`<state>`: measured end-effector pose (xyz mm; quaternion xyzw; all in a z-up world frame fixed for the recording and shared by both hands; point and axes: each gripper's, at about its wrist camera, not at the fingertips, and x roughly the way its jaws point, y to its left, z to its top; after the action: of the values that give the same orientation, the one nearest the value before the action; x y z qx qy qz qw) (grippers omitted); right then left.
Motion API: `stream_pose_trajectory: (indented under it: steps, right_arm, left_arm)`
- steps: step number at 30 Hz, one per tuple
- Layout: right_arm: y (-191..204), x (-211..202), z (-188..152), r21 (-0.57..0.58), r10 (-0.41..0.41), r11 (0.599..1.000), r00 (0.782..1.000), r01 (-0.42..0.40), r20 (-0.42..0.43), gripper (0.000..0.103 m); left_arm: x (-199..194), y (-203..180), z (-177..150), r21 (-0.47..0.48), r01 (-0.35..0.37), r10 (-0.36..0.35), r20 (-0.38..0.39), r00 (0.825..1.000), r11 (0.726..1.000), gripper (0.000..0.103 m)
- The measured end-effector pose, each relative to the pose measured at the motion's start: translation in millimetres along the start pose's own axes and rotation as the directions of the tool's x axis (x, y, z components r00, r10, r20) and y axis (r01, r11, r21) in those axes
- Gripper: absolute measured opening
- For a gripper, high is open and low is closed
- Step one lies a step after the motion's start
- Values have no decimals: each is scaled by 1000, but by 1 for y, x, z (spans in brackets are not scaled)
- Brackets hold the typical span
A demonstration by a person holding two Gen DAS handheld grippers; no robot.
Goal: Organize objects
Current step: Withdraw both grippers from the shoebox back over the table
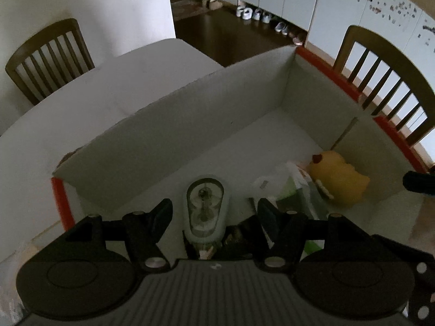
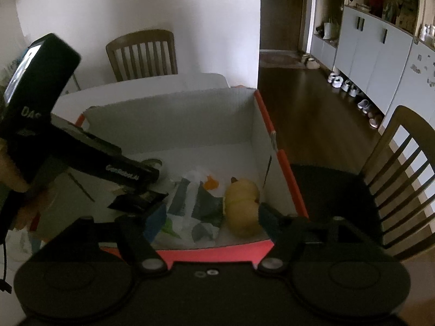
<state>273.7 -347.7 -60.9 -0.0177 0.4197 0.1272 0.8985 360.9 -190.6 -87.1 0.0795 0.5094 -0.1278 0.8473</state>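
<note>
The left gripper hangs over the near left part of the white, orange-edged box, its jaws apart with a clear oval case lying between them on the box floor, touching neither. Right of it lie a patterned plastic bag and, against the box's right wall, a yellow plush toy. The right gripper hovers at the near rim, jaws apart and holding nothing. The box sits on a white worktop with 2 wooden chairs around it.
</note>
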Motion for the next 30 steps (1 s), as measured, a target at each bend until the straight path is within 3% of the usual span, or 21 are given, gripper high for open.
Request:
stream_pose_trajectory:
  steps: [13,30]
  right_arm:
    - [18,-31,-5,-16,42,999,998,-41,41,87]
    - [67,-64,-18,58,51,997,993,-57,104,98]
  left_arm:
    - [-59,15,-20,-33,37,-34,110,993,999,68]
    - [-126,48,-81,-9,132,-126,232,965,991,72]
